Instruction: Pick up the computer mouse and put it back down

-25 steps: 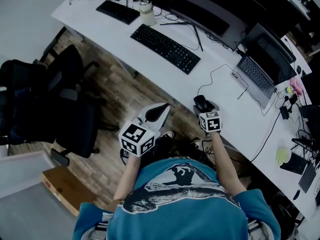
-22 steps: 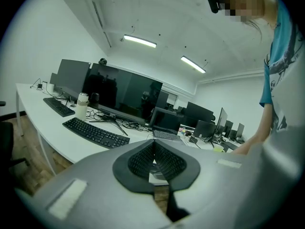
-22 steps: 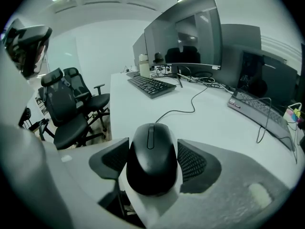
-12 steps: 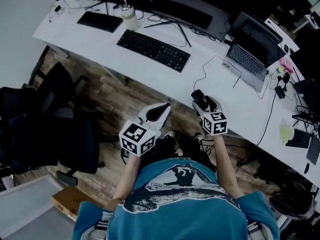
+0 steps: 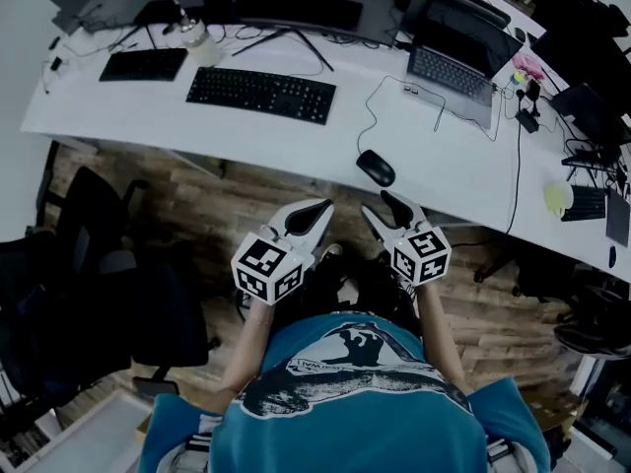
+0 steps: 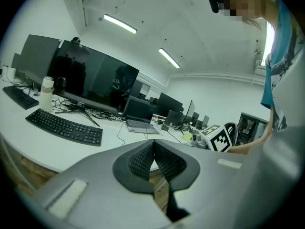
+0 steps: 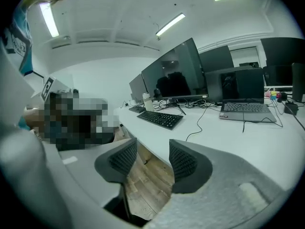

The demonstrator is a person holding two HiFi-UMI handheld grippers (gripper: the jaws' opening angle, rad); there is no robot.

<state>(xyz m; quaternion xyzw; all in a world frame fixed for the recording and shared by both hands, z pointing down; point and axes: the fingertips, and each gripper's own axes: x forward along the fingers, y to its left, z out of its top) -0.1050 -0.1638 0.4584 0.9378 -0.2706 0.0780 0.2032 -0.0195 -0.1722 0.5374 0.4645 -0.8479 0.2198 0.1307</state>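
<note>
Pulled back from the desk (image 5: 463, 175), our right gripper (image 5: 383, 208) leaves the computer mouse (image 5: 376, 168) lying free just ahead of it. Its empty jaws have just been narrowing to half-wide. Our left gripper (image 5: 320, 210) hangs beside it, pads together and empty. We judge the put-down done.

Figure: the person's clothing and the two hand-held grippers, seen from above.
The person wears a teal T-shirt (image 5: 296, 432) with short sleeves (image 5: 508, 407) and a dark, fish-like print (image 5: 340, 358) across the front, edged with pale lettering too small to read. The left gripper (image 5: 317, 210) and right gripper (image 5: 380, 208) share one build — smooth, pale grey shells tapering to pointed jaws, each lined with a dark pad (image 7: 125, 159) moulded in fine ribs. A small pale rectangular patch (image 6: 66, 197) sits on each shell. Behind the jaws each gripper carries a white cube (image 5: 266, 267) printed with black square markers.
</note>
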